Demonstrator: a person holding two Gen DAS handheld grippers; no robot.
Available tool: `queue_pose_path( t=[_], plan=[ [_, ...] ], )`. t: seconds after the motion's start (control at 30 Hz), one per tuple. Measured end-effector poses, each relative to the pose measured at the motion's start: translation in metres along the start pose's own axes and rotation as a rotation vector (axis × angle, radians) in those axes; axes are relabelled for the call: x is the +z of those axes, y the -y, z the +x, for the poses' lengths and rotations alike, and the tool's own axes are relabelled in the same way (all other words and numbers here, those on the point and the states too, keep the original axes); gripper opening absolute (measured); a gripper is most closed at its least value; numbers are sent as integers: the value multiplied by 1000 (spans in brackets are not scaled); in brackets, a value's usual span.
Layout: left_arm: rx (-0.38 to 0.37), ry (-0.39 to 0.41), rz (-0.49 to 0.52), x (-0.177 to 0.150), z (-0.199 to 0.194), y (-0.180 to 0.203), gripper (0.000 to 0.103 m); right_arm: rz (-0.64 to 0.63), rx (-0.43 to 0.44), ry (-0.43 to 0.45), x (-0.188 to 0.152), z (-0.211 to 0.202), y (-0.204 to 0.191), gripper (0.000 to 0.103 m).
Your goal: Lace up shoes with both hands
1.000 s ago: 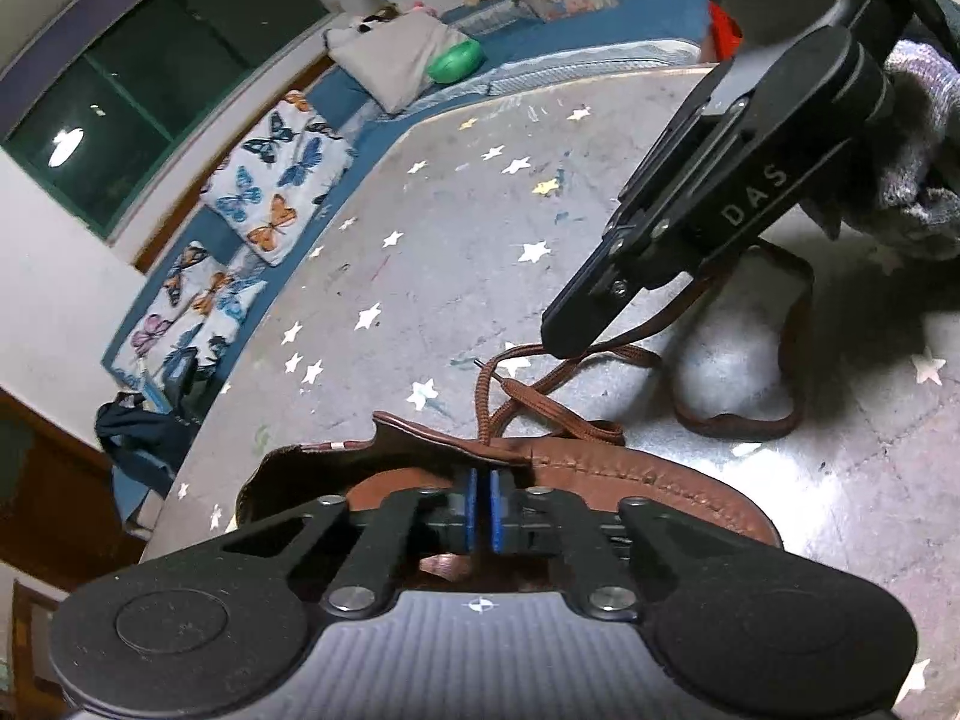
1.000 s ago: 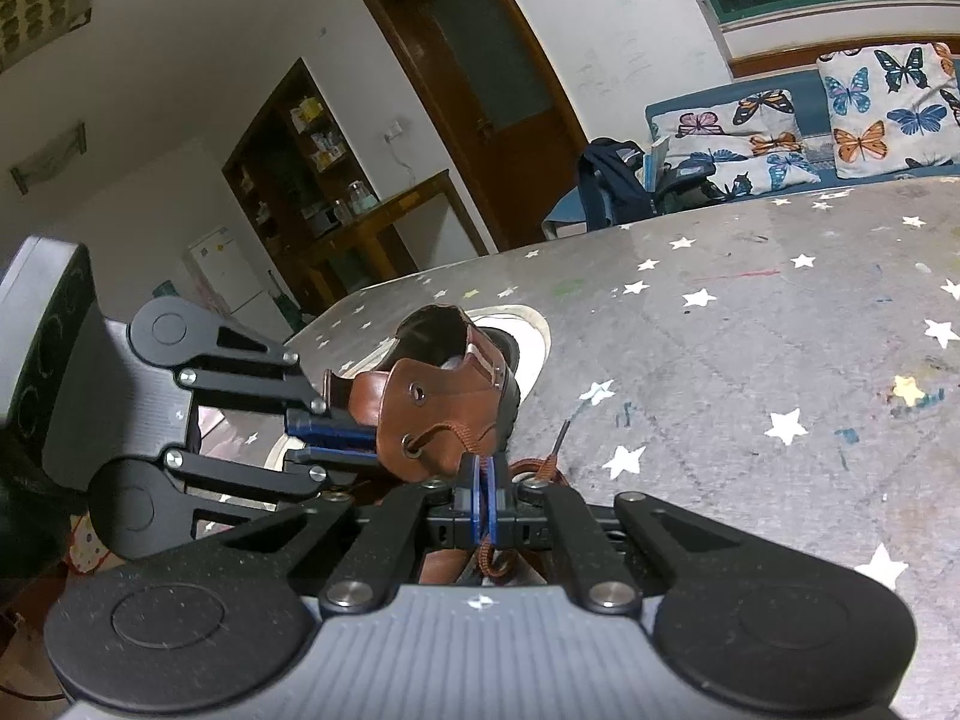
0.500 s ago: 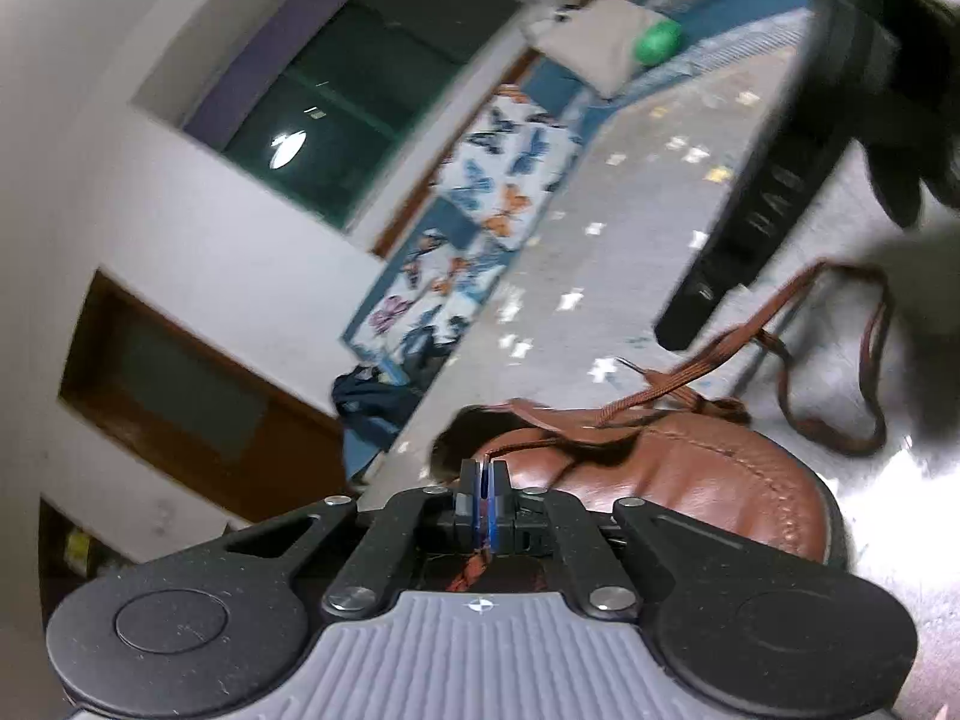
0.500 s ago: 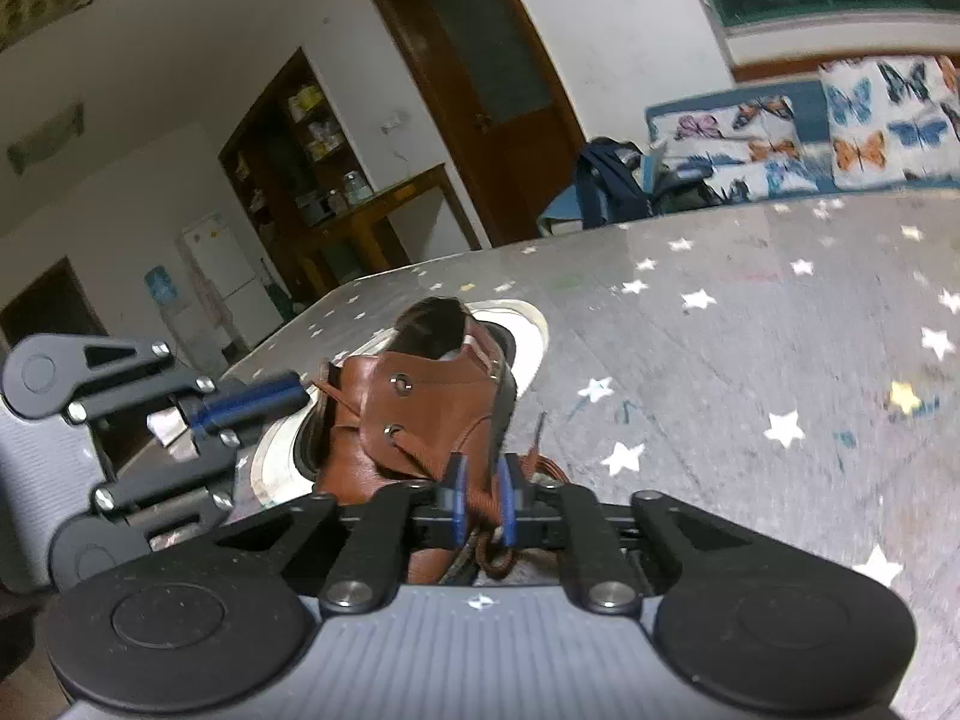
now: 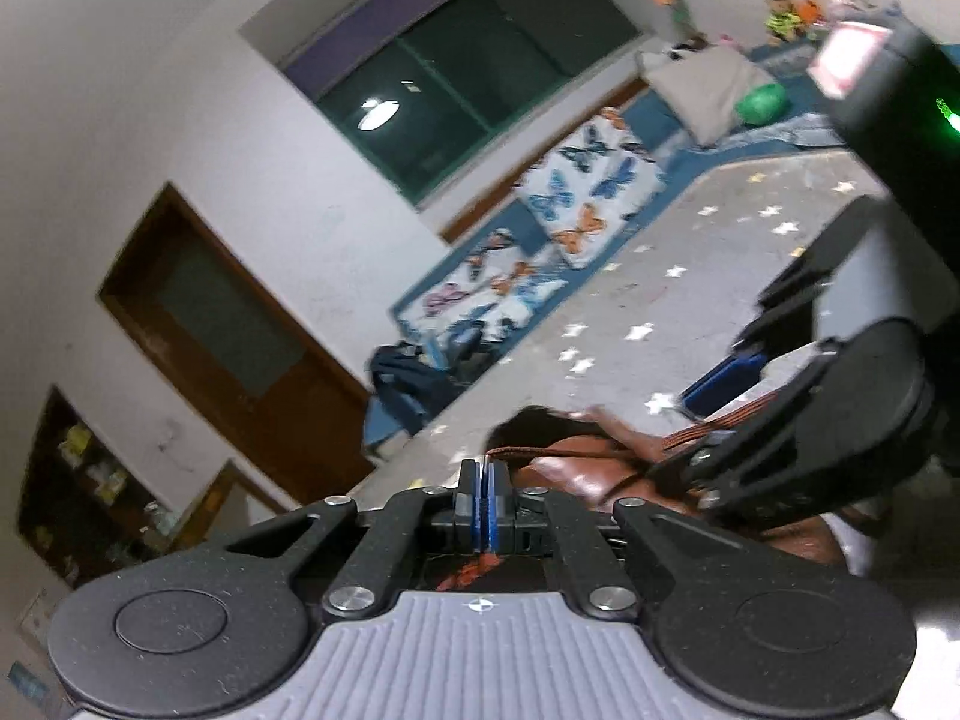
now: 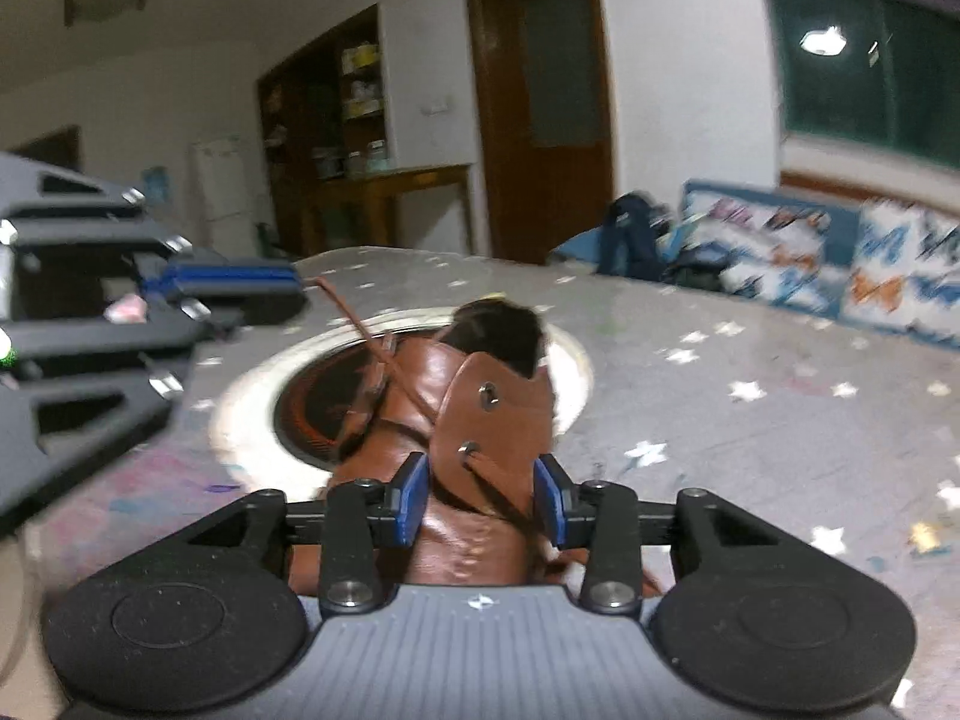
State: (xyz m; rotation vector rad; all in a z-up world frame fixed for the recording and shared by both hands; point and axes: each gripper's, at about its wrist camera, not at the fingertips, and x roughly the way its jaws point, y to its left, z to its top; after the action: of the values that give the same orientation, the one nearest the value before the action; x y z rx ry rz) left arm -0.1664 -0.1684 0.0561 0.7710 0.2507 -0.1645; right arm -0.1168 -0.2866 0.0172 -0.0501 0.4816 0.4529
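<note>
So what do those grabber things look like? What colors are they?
Each gripper is black, with two big round discs, silver screws and a ribbed grey plate bearing a tiny round mark. The finger pads are blue. Seen from the side, one shows a green light.

Grey star-dotted table (image 6: 750, 360), brown shoe (image 6: 468, 420) over round inset (image 6: 252, 408)

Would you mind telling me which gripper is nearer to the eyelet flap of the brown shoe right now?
Right. The right gripper is open with the eyelet flap between its fingers. The left gripper is off to the flap's left, shut on the shoelace.
</note>
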Motion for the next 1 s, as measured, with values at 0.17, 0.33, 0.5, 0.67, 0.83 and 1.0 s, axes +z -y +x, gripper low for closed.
queue_pose_path(
  t=[0.17, 0.33, 0.5, 0.67, 0.83, 1.0],
  plan=[
    [139, -12, -93, -7, -7, -23, 2, -76, -152, 57, -7, -9, -19, 43],
    [284, -46, -170, -19, -15, -56, 3, -58, -190, 66, -9, -7, -27, 43],
    [434, -77, -213, -30, -22, -83, 3, -61, -211, 70, -10, -8, -30, 44],
    [586, -99, -251, -38, -29, -108, 3, -53, -225, 72, -9, -10, -27, 45],
    [719, -118, -271, -49, -38, -128, 3, -55, -230, 73, -10, -11, -28, 45],
    [786, -162, -304, -61, -40, -140, 3, -52, -227, 72, -9, -10, -28, 46]
  ],
)
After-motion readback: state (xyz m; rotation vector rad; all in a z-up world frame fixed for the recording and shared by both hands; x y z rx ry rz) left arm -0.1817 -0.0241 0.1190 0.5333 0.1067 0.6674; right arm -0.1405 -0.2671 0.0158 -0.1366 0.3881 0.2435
